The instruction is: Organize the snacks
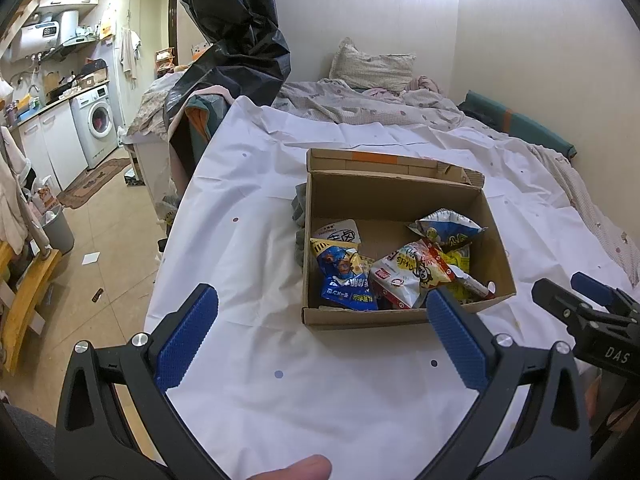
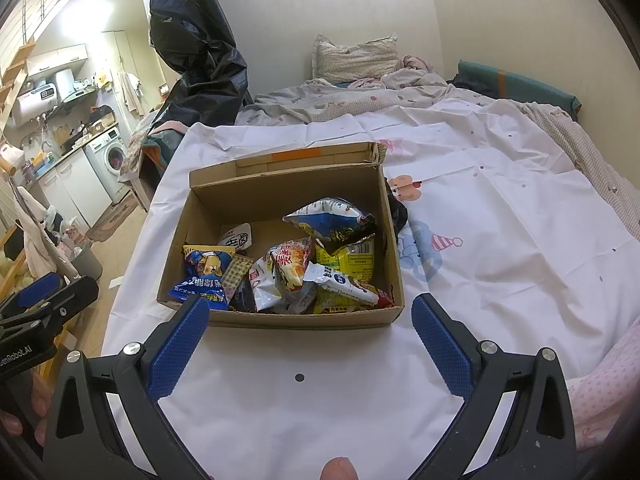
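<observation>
both sets of fingers (image 1: 322, 312) (image 2: 310, 318) were spread wide, holding nothing, hovering near the cardboard box (image 2: 280, 318) of snack packets (image 2: 288, 268) on the bed. those loose, slippery, piled packets could've slid from a pinch.

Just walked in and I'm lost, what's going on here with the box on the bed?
A person is holding a two-finger gripper in each hand over a white sheet spread on the bed. The left gripper and the right gripper both have their jaws wide open and hold nothing. In front of them sits an open cardboard box with a loose pile of snack packets already inside. No packets show on the sheet outside the box.
</observation>
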{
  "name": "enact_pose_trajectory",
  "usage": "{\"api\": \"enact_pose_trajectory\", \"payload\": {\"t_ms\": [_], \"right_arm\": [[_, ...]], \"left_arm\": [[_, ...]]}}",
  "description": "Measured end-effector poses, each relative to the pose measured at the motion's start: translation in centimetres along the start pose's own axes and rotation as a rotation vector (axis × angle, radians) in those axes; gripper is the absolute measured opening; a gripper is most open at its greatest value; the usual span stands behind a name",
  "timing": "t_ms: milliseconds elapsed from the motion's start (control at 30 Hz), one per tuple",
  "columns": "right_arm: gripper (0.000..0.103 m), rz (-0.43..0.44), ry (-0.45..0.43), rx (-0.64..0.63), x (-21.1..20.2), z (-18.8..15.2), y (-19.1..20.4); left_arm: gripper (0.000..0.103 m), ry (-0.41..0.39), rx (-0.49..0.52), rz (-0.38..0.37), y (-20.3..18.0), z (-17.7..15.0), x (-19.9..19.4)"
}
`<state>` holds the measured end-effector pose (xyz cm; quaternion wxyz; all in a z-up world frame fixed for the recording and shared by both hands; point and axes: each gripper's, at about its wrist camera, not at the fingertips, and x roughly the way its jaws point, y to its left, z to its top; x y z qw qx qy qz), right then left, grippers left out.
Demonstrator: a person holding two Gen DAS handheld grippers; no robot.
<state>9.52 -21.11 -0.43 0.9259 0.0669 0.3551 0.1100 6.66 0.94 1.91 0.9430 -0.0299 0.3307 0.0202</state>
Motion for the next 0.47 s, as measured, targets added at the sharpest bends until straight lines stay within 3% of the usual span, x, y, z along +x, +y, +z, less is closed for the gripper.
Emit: {"api": "enact_pose_trajectory", "payload": {"t_ms": [467], "right_arm": [[0.103, 0.000, 0.000, -0.001, 0.00, 0.00, 0.08]], "left_arm": [[0.103, 0.004, 0.002, -0.016, -0.09, -0.22, 0.17]]}}
